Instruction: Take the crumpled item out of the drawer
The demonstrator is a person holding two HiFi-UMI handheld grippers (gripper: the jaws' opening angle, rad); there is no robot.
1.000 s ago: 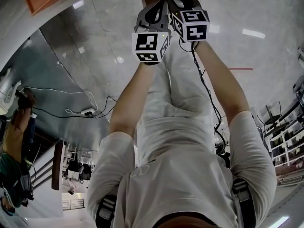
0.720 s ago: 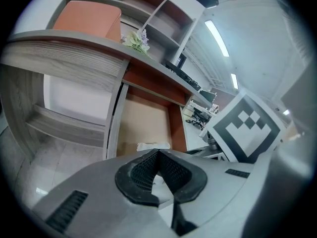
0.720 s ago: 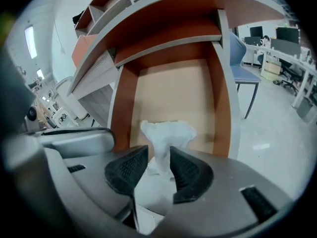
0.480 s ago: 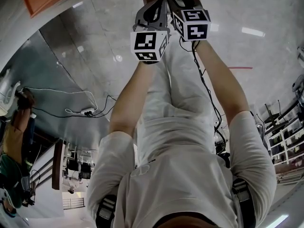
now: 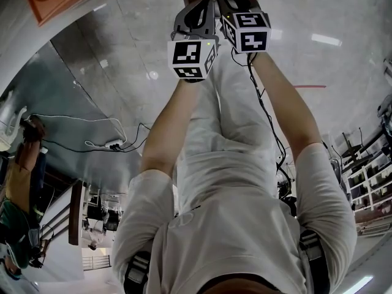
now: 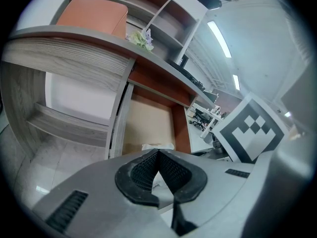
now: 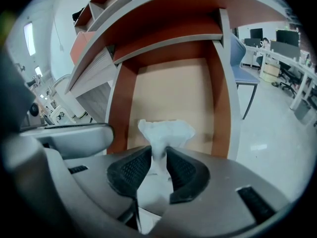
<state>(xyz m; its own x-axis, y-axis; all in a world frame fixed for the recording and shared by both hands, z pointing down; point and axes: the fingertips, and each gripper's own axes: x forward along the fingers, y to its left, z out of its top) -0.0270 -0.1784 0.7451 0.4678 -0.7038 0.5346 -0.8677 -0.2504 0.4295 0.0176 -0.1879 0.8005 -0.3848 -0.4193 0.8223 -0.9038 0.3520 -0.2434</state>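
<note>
Crumpled item (image 7: 166,130) in closing right gripper (image 7: 158,158)

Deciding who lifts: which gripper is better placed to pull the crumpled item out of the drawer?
Right. The right gripper has just been closing its jaws on the crumpled item in the drawer; the left gripper is shut and empty.

We see a white crumpled tissue (image 7: 166,130) in a drawer (image 7: 223,113) with a pale tan floor and red-brown walls. The desk (image 6: 64,53) is grey with a wood grain, the box (image 6: 91,16) on it salmon-orange, and the person's shirt (image 5: 239,225) white.
</note>
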